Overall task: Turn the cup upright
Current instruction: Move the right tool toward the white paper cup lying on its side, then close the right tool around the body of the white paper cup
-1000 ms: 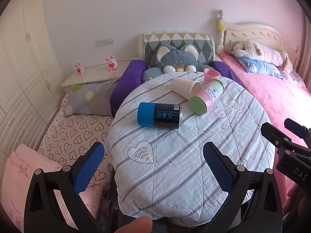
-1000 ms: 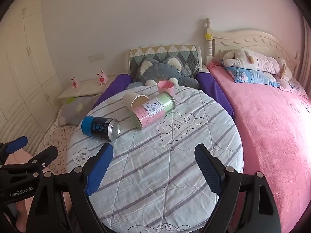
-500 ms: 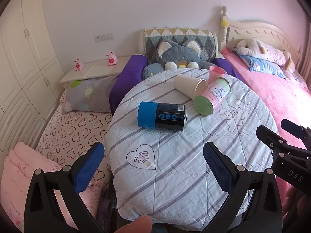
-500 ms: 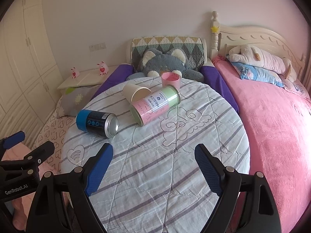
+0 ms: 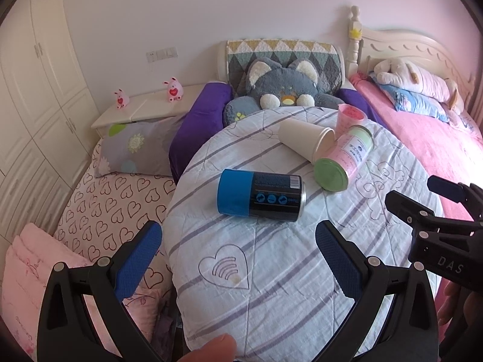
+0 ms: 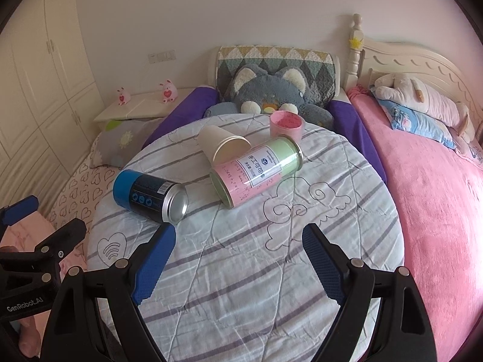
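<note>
A cream paper cup [image 5: 305,143] [image 6: 222,144] lies on its side at the far part of the round striped table [image 5: 271,271] [image 6: 241,271]. It touches a pink-green canister [image 5: 344,160] [image 6: 256,170], also on its side. A blue-black can [image 5: 259,194] [image 6: 149,194] lies on its side nearer to me. A pink cup [image 5: 351,116] [image 6: 285,125] stands upright behind them. My left gripper [image 5: 238,256] is open and empty over the near table, short of the blue can. My right gripper [image 6: 238,259] is open and empty, short of the canister.
A grey plush cat [image 5: 283,90] [image 6: 268,93] sits behind the table against a quilted headboard. A pink bed [image 6: 437,196] runs along the right. A heart-print mattress [image 5: 105,205] and a low shelf [image 5: 145,108] lie left.
Both grippers have moved forward toward the table; the cans and cups appear larger and closer. Nothing on the table has moved. Both grippers stay open.
</note>
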